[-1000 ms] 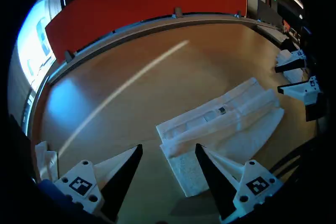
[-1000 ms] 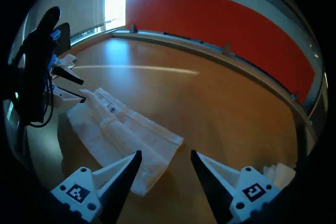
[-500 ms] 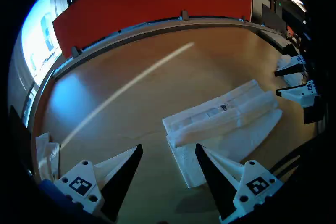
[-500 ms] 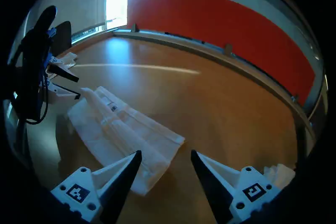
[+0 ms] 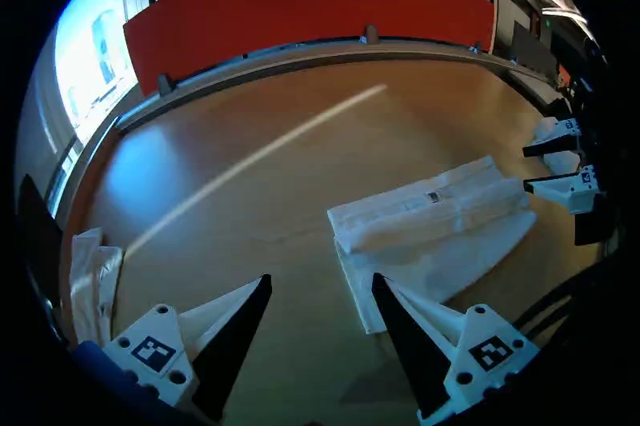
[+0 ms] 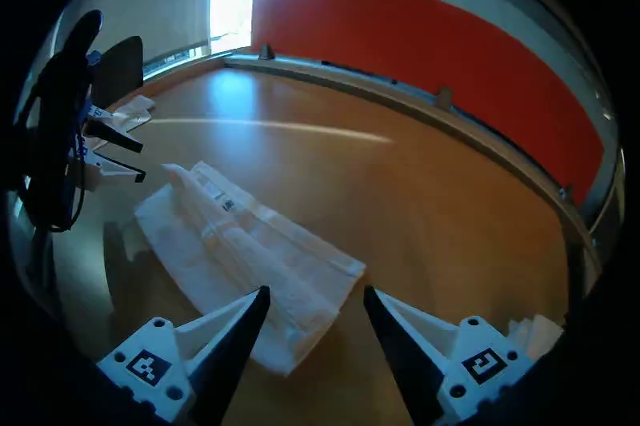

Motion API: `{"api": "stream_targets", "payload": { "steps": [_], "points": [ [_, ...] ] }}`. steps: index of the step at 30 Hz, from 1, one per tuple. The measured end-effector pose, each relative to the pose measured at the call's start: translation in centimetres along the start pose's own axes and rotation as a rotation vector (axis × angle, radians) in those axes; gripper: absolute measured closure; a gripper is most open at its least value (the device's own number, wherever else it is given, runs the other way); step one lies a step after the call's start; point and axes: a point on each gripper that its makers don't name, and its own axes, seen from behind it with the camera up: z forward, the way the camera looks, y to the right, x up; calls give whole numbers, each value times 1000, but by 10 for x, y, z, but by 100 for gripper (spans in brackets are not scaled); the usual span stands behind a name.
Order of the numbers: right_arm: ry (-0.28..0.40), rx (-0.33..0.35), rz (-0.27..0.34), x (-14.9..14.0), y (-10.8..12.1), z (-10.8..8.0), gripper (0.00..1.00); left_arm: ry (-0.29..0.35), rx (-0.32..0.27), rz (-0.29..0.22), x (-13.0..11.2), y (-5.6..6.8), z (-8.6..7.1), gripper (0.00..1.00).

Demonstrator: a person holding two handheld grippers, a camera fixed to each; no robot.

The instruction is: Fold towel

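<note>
On the brown wooden desk point(image 5: 264, 186): white terry towel point(image 5: 436, 230), loosely folded into a long strip, lying flat. left tool point(image 5: 320, 278) released, spread wide, empty, at one short end. right tool point(image 6: 316, 290) same, released, at the opposite end. red partition panel point(image 5: 304, 2) runs behind the desk.

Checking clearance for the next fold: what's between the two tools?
The towel, lying on the wooden table. In the right gripper view it runs from the right tool toward the left tool.
</note>
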Motion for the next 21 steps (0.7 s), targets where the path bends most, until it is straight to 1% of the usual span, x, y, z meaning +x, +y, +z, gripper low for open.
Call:
{"api": "stream_targets", "payload": {
  "steps": [15, 21],
  "points": [
    [-2, 63, -41, 6, -35, 15, 10, -11, 69, -115, -40, -29, -37, 7],
    [-5, 84, -60, 7, -49, 20, 10, -13, 91, -144, -52, -38, -49, 7]
  ]
}}
